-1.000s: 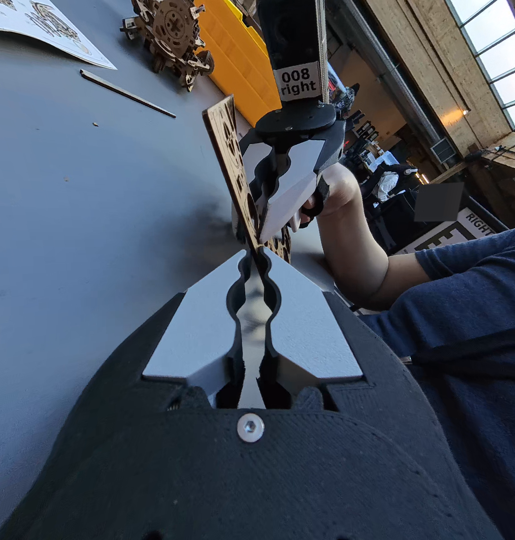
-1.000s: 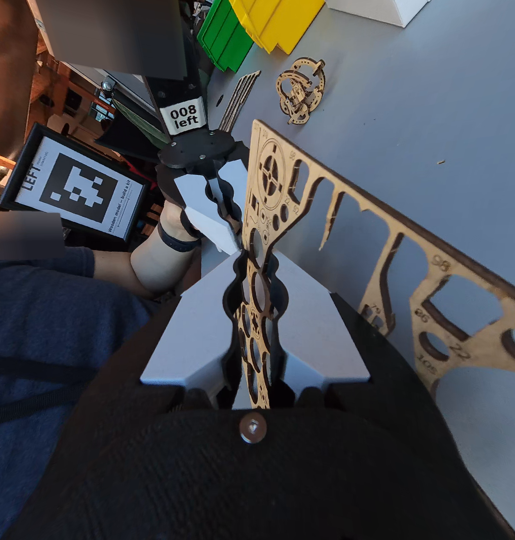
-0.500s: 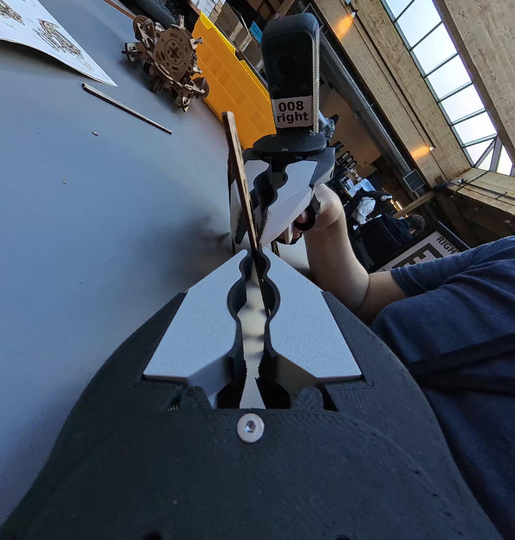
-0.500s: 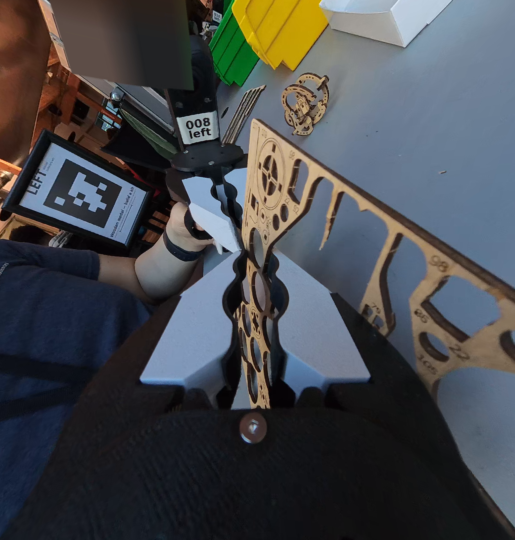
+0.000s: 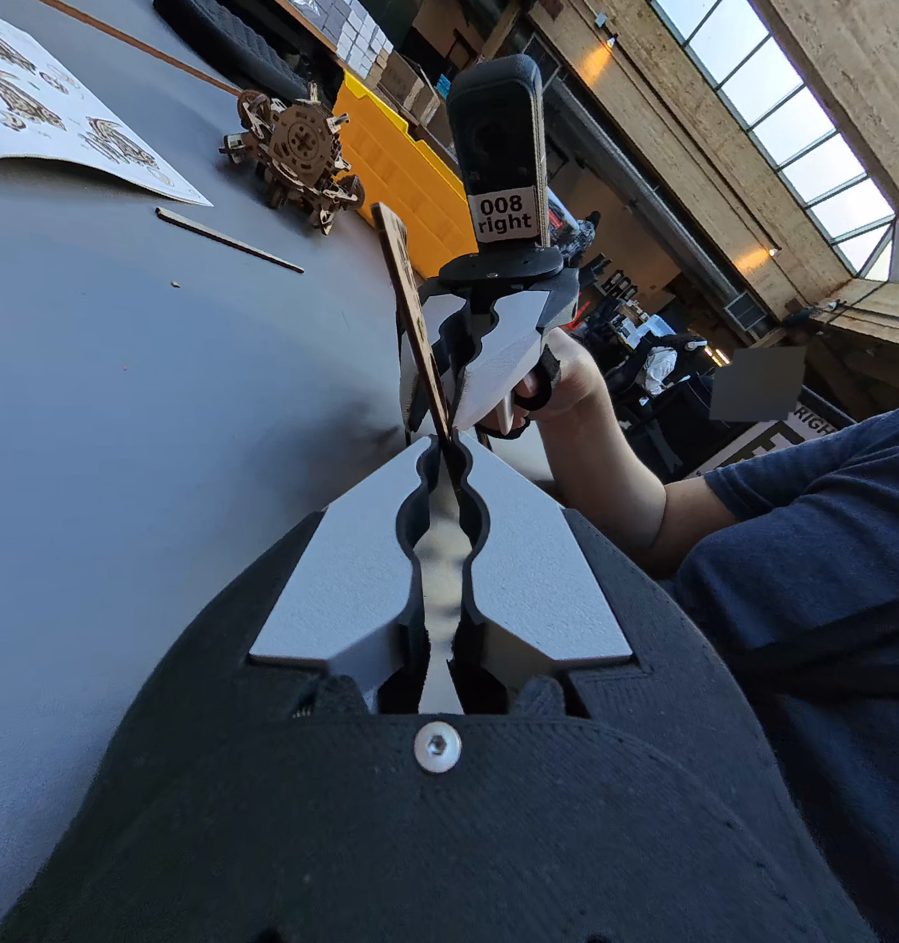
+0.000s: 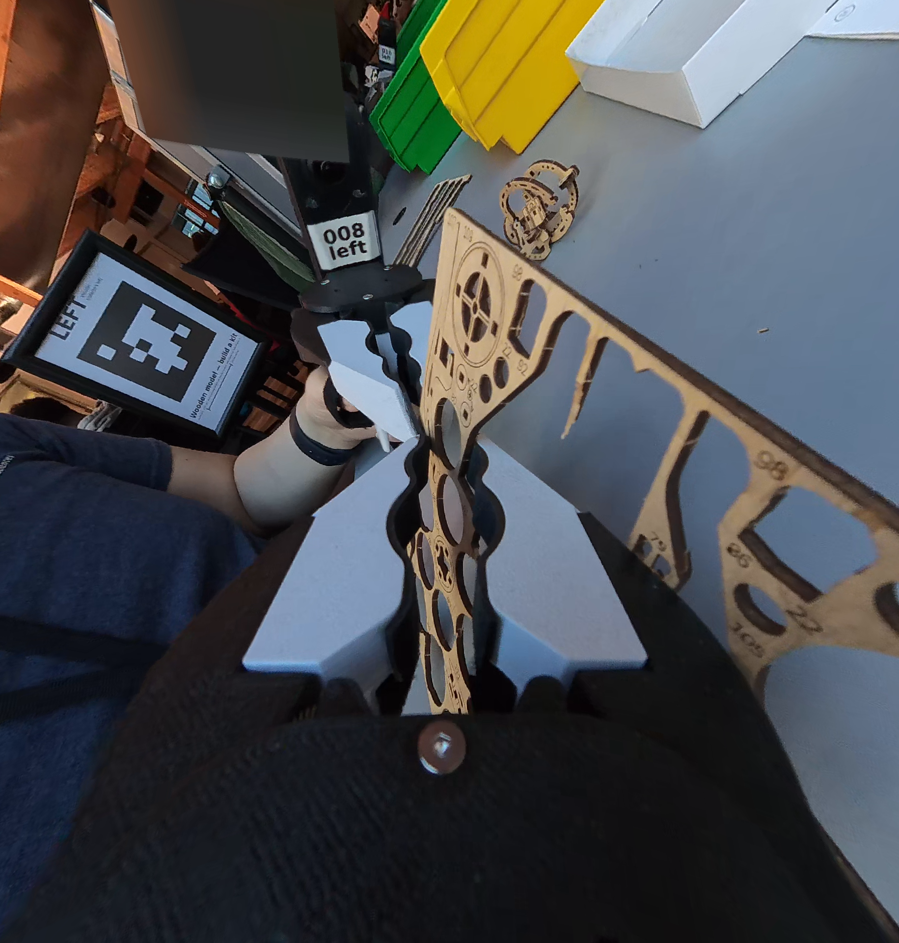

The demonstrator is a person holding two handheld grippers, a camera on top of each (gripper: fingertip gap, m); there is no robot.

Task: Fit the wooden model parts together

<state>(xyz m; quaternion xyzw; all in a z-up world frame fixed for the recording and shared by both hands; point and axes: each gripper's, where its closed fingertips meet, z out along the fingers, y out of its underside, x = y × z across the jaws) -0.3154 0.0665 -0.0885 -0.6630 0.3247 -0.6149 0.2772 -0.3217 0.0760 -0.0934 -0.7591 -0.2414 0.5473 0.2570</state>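
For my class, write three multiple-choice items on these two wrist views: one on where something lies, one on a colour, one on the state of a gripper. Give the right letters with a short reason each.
1. Where does the small round wooden model stand?
A. on the grey table, beyond the wooden sheet's far corner
B. inside the yellow bin
C. in the left gripper

2. What colour is the bin next to the yellow bin in the right wrist view?
A. red
B. green
C. blue

3. How does the right gripper stand?
A. wide open and empty
B. shut on the wooden parts sheet
C. shut on a pencil

Key:
1 A, it sits on bare tabletop past the sheet's corner.
2 B, the green bin lies against the yellow one.
3 B, the sheet's perforated strip runs between its fingers.
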